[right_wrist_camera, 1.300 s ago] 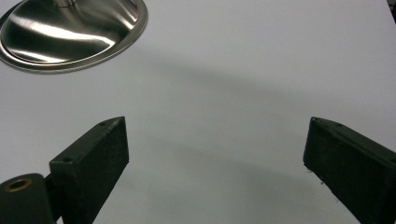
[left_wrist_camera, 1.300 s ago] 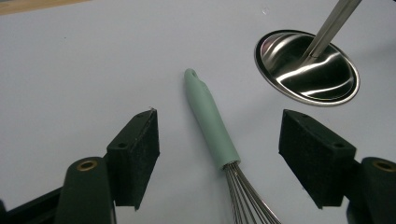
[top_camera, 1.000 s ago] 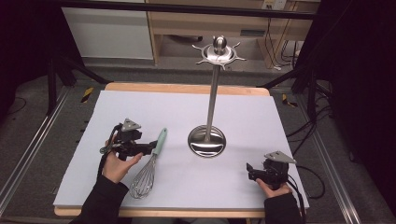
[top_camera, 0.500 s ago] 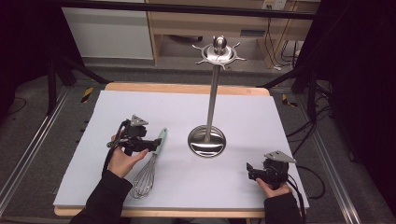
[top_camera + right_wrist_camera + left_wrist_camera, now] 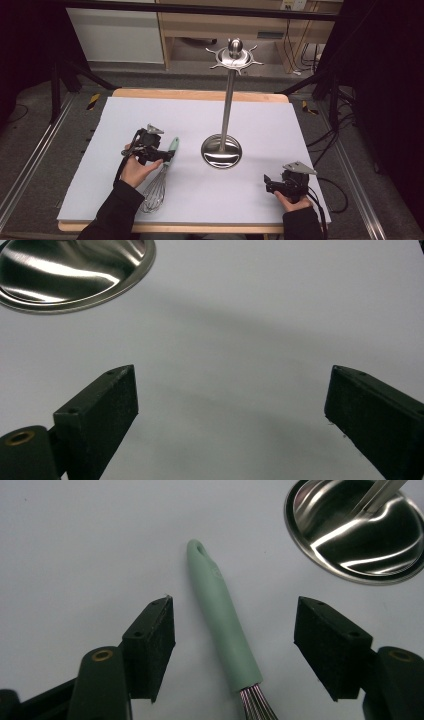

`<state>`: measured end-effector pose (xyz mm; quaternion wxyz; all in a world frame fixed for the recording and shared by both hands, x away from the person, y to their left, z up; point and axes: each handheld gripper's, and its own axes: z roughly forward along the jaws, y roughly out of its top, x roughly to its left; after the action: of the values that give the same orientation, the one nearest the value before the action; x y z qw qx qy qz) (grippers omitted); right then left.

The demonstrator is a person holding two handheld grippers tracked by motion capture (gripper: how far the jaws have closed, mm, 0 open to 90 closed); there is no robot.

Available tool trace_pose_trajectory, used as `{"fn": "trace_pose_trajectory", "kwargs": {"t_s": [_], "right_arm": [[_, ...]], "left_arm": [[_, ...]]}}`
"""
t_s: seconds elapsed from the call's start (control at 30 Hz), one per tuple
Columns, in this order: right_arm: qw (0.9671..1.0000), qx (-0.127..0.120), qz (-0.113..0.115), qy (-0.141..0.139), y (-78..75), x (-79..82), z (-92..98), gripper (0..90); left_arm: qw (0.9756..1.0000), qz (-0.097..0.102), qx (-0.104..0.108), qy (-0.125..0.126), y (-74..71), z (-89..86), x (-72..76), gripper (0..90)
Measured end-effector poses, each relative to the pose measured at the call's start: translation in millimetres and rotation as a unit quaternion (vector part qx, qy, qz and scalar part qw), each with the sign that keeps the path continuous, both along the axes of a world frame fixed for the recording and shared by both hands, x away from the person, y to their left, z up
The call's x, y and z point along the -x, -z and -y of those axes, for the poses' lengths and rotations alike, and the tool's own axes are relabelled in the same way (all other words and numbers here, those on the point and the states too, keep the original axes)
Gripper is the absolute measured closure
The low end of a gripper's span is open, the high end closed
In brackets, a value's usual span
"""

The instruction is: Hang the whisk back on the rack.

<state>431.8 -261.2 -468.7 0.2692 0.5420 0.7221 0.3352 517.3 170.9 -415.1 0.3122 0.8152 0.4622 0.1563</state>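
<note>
White-covered surface (image 5: 280, 120) on a wood-edged table, dark floor around. Whisk (image 5: 226, 630) lies flat between the left gripper's (image 5: 234, 640) fingers, which are spread wide on either side of the mint-green handle, neither touching it. Judgement: light; handle stiff and likely smooth, wire loops springy, so grip mid-handle, not the wires. Steel hook stand (image 5: 226, 107) sits beyond the fingertips. Right gripper (image 5: 234, 405): fingers wide, nothing between them, over bare surface.

The left tongs (image 5: 161, 155) have moved right, from beside the whisk (image 5: 159, 178) to over its green handle (image 5: 222, 625), which now lies between the spread jaws, touching neither. The left hand (image 5: 135, 170) came along.
</note>
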Motion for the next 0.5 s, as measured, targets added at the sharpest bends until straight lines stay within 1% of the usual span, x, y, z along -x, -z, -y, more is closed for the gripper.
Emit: {"fn": "trace_pose_trajectory", "kwargs": {"t_s": [0.1,0.17,0.2,0.3,0.33,0.5], "right_arm": [[1.0,0.0,-0.001,0.0,0.3,-0.3,-0.2,7.4],[1.0,0.0,-0.001,-0.001,0.3,-0.2,-0.3,7.4],[1.0,0.0,-0.001,-0.001,0.3,-0.2,-0.3,7.4],[1.0,0.0,-0.002,-0.001,0.4,-0.4,-0.4,7.4],[1.0,0.0,-0.003,-0.002,0.4,-0.4,-0.4,7.4],[1.0,0.0,-0.003,-0.003,0.6,-0.7,-0.5,7.4]], "left_arm": [[0.9999,-0.011,-0.009,-0.002,6.6,0.4,-1.9,31.8],[0.9998,-0.017,-0.012,-0.004,10.1,0.5,-2.9,32.0],[0.9998,-0.017,-0.012,-0.004,10.1,0.5,-2.9,32.1],[0.9996,-0.026,-0.013,-0.006,14.7,0.7,-4.2,33.0],[0.9994,-0.03,-0.017,-0.004,15.2,0.9,-4.4,33.3],[0.999,-0.039,-0.023,-0.003,19.3,3.9,-4.8,35.7]]}}
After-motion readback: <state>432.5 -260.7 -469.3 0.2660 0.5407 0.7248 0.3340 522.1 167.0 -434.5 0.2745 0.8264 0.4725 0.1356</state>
